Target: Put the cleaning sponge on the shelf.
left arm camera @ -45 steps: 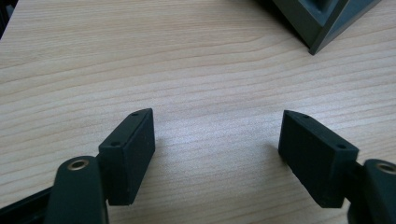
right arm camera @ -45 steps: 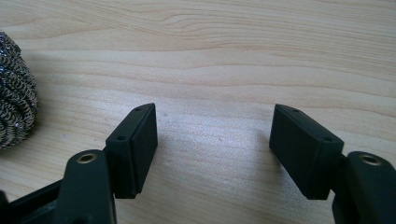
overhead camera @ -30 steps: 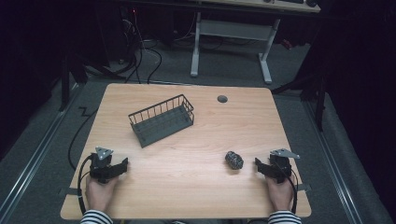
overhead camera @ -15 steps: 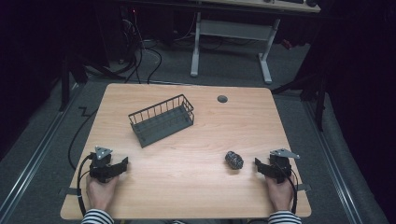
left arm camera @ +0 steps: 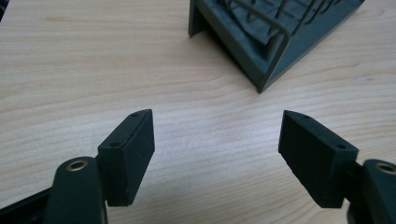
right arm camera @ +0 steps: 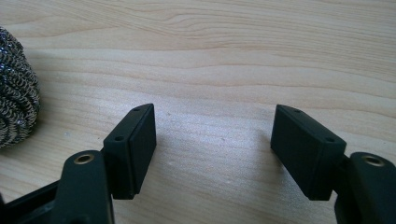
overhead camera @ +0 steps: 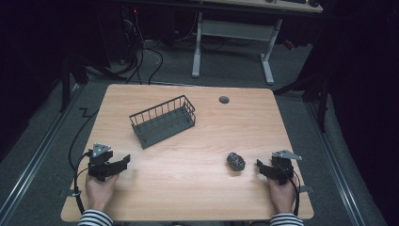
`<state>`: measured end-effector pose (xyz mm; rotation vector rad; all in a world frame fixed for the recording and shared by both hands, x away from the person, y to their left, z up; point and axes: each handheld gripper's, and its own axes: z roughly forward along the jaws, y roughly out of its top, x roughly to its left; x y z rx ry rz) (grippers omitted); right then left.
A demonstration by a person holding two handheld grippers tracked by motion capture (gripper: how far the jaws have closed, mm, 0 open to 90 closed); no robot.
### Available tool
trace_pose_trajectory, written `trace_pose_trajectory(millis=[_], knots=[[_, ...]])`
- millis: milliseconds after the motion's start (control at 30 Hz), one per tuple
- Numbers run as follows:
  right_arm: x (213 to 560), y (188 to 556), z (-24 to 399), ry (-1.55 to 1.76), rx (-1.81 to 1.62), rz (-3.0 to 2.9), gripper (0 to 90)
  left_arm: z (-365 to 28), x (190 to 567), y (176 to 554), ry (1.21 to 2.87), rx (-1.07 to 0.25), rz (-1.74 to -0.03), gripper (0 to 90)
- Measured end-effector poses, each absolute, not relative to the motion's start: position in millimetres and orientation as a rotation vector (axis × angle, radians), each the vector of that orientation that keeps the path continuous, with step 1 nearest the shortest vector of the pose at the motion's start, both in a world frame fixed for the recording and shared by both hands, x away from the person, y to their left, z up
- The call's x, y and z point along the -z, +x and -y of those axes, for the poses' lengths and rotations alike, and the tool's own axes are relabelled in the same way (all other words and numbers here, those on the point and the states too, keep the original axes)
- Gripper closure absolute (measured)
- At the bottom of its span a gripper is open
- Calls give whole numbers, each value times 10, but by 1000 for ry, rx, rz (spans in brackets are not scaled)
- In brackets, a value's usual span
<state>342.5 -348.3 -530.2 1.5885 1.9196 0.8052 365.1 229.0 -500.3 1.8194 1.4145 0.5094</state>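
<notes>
A dark wire basket (overhead camera: 162, 120) stands left of centre on the wooden table (overhead camera: 188, 197); its near corner (left arm camera: 261, 42) lies ahead of my left gripper. A steel-wool scrubber (overhead camera: 235, 161) lies at the right front. My left gripper (overhead camera: 123, 161) hovers over the left front of the table, open and holding nothing (left arm camera: 217, 140); its jaws have just closed a little. Just right of the scrubber, my right gripper (overhead camera: 259, 165) is open with bare wood between its jaws (right arm camera: 212, 135), which have just opened a little. The scrubber (right arm camera: 14, 88) sits left of them, apart.
A round cable grommet (overhead camera: 224, 99) is set into the table's far side. Cables trail off the left edge to the floor. A white desk frame (overhead camera: 235, 33) stands beyond the table. Bare wood lies between the two grippers.
The left gripper has lifted slightly off the table. The right gripper, basket and scrubber have kept their places.
</notes>
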Motion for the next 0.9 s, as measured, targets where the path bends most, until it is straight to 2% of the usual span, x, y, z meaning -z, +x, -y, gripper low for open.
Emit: trace_pose_trajectory(millis=[500,900], knots=[[5304,3426,3484,1581,-808,-1924,311,-2153,4500,3889,1823,-474,-1340,251],[5304,3425,3482,1577,-809,-1928,309,-2023,4316,4260,1842,-473,-1351,252]])
